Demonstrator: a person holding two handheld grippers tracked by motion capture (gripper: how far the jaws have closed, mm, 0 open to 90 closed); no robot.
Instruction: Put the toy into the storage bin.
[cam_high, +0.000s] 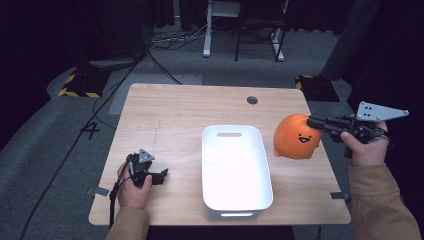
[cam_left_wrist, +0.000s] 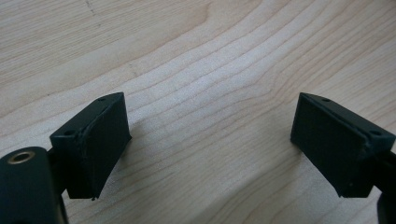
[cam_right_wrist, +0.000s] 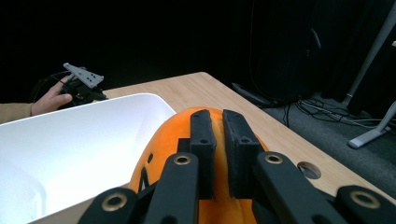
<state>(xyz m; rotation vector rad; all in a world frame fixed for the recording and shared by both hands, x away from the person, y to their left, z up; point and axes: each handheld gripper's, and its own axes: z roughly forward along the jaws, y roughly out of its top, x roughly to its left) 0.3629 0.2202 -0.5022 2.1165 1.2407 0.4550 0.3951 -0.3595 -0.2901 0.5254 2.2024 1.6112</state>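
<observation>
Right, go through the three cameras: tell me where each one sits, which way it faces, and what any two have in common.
High view: above the person's side, looking forward and down on the table; both forearms enter from below.
Left gripper view: rides the left gripper, facing down at bare wood between open jaws.
Right gripper view: rides the right gripper, looking across the table, jaws pinching the orange plush toy.
Shared: high and right gripper views both show the white bin and the toy.

Overhead light falls brightly on the wooden desk (cam_high: 170, 115), while the surrounding room stays dim and nearly black toward the edges of the high view. The white bin (cam_high: 235, 170) glares, its interior overexposed with detail washed out. The left gripper view is slightly soft, with faint shadows beneath the jaws.
</observation>
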